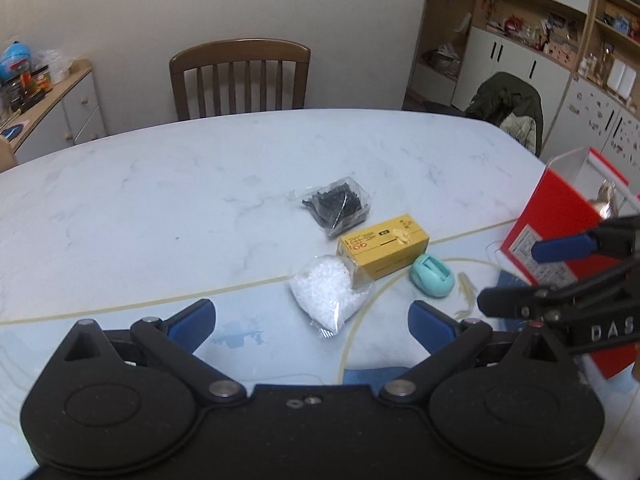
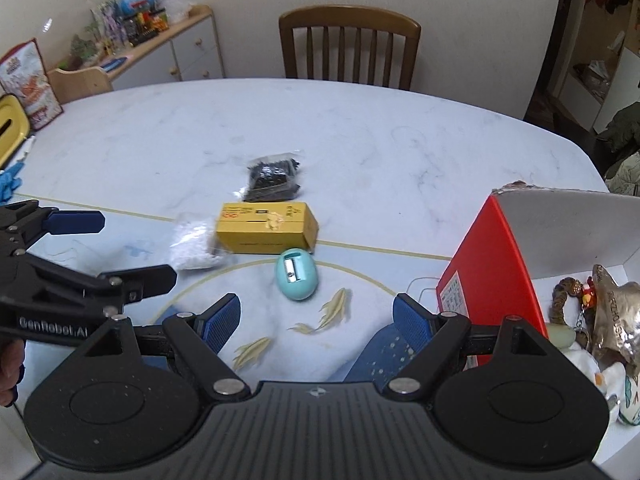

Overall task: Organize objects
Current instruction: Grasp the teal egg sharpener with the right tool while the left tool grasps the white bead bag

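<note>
While both grippers hang above the near edge of the table (image 1: 140,200), we note neither holds anything. Left gripper (image 1: 312,322): jaws spread wide, blue pads (image 1: 192,320) well apart, nothing between them but tabletop and the near tip of the white-bead bag (image 1: 326,296). Right gripper (image 2: 316,322): likewise spread wide, blue-padded fingers (image 2: 414,322) apart over the printed fish motif, empty. Each gripper shows in the other's view at the side edge, its jaws also apart. Four loose items sit clustered mid-table. Farthest from us, a clear bag of small black pieces (image 2: 272,178). Just in front of it, a yellow box (image 2: 266,226) lying on its long side, touching or nearly touching that bag. At the box's left end, the white-bead bag lies against it; in the right wrist view the bag is blurred. Just beside the box's near right corner, a teal egg-shaped pencil sharpener (image 2: 297,274), blade slot facing up, apart from both grippers. To the right, near the table edge, an open red box (image 2: 484,264) with white inner walls stands close beside the right gripper's outer finger; inside we make out a gold foil-like piece, a keychain and small white figures, details unclear. Beyond the table, a wooden chair (image 1: 240,76) is pushed in.
</note>
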Available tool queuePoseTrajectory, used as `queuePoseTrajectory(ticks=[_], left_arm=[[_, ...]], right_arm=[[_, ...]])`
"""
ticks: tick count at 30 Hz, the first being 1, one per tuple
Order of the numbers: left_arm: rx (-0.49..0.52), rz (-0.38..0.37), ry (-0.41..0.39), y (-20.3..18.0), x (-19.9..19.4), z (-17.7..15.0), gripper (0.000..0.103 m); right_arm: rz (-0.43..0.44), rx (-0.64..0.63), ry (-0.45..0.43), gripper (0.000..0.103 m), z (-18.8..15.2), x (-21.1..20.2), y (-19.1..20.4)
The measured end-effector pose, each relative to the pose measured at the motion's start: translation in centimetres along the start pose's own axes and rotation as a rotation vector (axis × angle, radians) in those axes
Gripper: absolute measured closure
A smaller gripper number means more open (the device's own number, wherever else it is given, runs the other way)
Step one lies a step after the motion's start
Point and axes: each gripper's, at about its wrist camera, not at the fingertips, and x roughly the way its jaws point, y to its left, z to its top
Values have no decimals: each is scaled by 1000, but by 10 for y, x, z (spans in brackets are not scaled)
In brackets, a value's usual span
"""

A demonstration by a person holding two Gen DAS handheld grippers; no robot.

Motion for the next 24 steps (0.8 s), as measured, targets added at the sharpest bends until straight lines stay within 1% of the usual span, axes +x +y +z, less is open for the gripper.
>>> queuePoseTrajectory(ticks=[3,8,11,17,20,22,24], left_arm=[[15,10,-10,0,9,0,2],[19,7,-1,2,25,-1,9],[10,0,2,5,30,-1,12],[17,-5,-3,7,36,-2,19],[20,-12,-2,6,39,-2,25],[27,-15,-4,5,40,-2,28],[34,-18,-6,4,41,-2,31]], right_arm=[[-11,2,15,20,4,13,-3],[-9,15,32,20,8,30,-6],[1,3,40,23,8,37,-5],[24,-15,44,37,11,46,0],[35,-25,42,44,13,50,3],[40,-26,44,49,14,52,4],[45,-25,46,50,14,55,4]])
